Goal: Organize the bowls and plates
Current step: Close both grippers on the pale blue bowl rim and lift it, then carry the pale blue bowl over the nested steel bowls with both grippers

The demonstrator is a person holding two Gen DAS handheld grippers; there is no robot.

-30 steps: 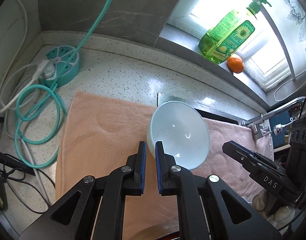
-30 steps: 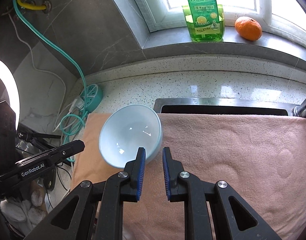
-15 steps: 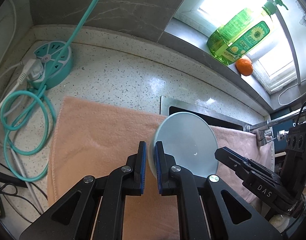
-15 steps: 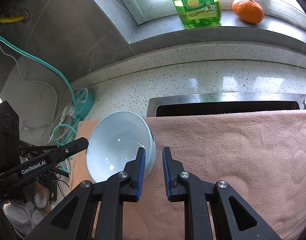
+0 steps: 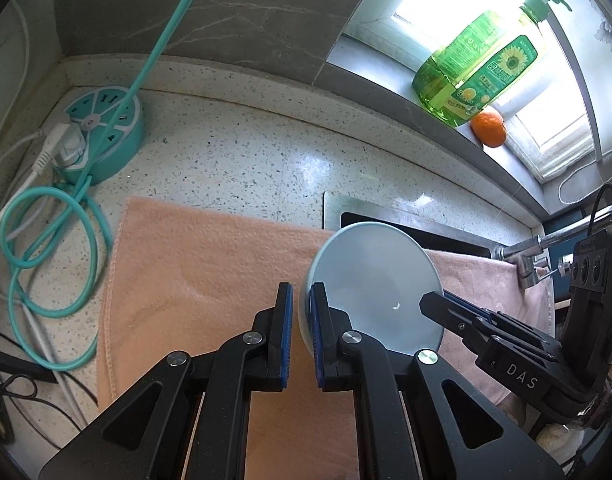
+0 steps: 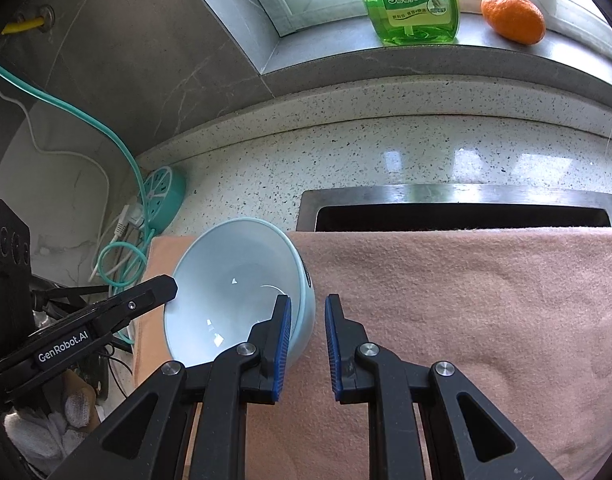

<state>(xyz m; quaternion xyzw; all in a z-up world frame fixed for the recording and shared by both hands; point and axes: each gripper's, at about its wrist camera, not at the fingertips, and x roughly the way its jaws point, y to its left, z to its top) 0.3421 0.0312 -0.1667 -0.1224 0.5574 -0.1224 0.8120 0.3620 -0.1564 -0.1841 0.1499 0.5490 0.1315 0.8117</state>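
- While the pale blue bowl (image 5: 378,280) sits tipped on its side in the lower middle of the left view, its hollow faces the lower right of that frame.
- Left tongs (image 5: 299,290) are closed as far as they go, pinching the bowl's near rim between the blue pads.
- Right tongs (image 6: 306,300) stand only narrowly apart, with the bowl's wall between them. The left pad is inside the hollow. Whether the outer pad presses on the wall cannot be told.
- Under the bowl lies a pink towel (image 5: 193,264), which covers the front of the sink (image 6: 446,214).
- At the upper right of the left view, a green soap bottle (image 5: 478,76) and an orange (image 5: 489,129) stand on the window ledge.
- At the left edge of that view, a teal socket block (image 5: 105,124) rests on the speckled counter (image 5: 233,152).
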